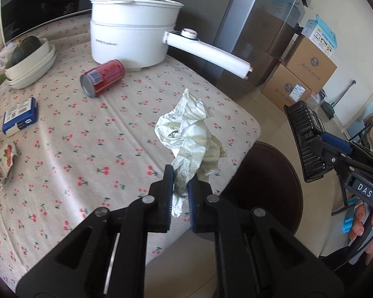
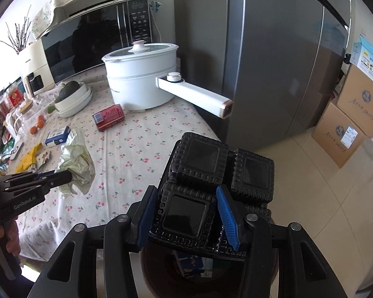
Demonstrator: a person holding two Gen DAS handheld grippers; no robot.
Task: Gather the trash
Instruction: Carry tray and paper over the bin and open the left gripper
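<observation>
Cherry-printed cloth covers the table point(image 1: 92, 129) beside a grey fridge point(image 2: 273, 62), and both grippers hang at its near edge, each carrying one piece of trash. One crumpled paper wrapper point(image 1: 189, 134) is pinched by its lower tail in the left gripper point(image 1: 180, 186), lifted just off the cloth, probably so it can swing clear of the edge. One black plastic tray point(image 2: 199, 188), with four square pockets showing, sits clamped between the blue pads of the right gripper point(image 2: 186, 213), held over a dark round bin point(image 2: 211, 270) on the floor, likely for dropping. Left on the cloth are one red can point(image 1: 103, 77) on its side, one blue-and-white carton point(image 1: 20, 115) and a few torn snack wrappers point(image 1: 2, 164). One white pot point(image 1: 134, 29) stands behind.
</observation>
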